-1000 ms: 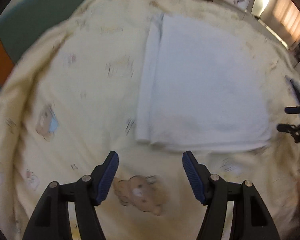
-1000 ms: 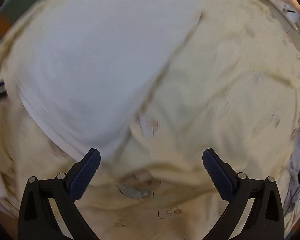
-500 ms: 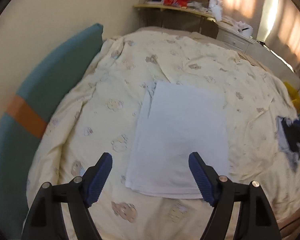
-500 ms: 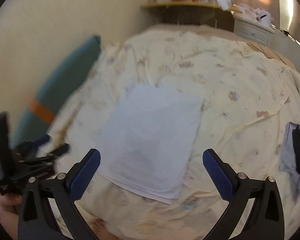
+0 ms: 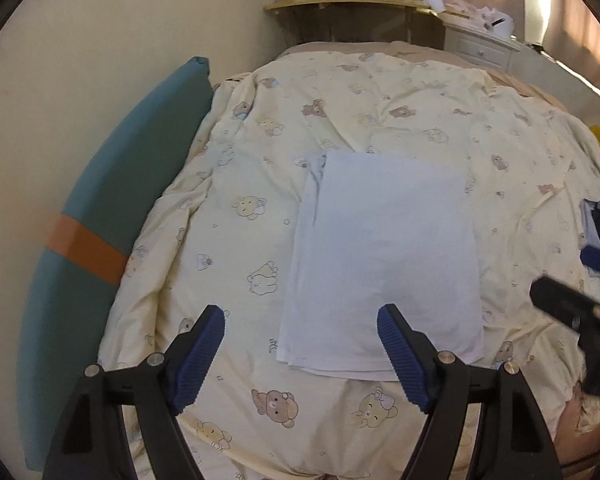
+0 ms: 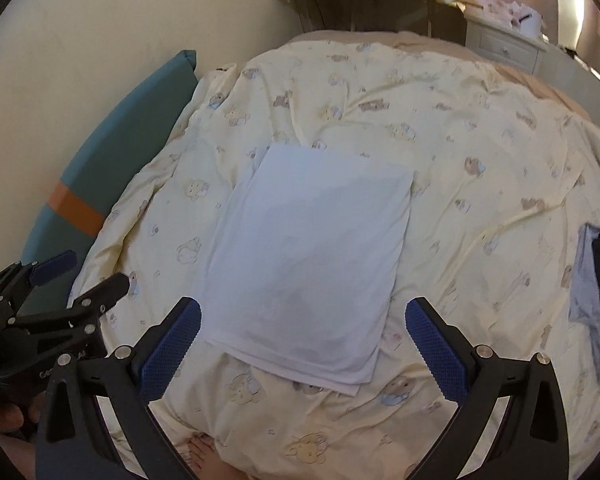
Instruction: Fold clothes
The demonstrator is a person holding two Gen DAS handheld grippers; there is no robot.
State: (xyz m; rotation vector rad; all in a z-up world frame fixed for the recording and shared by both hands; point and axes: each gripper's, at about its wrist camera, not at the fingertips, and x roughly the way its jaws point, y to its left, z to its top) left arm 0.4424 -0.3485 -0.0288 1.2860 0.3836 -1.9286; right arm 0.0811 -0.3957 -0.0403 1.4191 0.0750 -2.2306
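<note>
White cloth [image 5: 384, 256] folded flat on bed [image 5: 236, 168], just ahead of both grippers, touching neither. Next garment [image 6: 596, 276] lies well right of your right gripper [image 6: 304, 344]; reach there, pinch one edge cleanly. Left gripper [image 5: 300, 356] open, empty, angled steeply down. Right gripper open, empty, hovering above bed.

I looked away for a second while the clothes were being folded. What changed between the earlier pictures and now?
Both tongs, left and right, pulled up and back from the white garment: it filled their views a second ago, now the whole bed shows. Both are open and hold nothing. The left opened a little wider. The garment stays folded flat in the same spot, and the dark clothes stay at the right.
</note>
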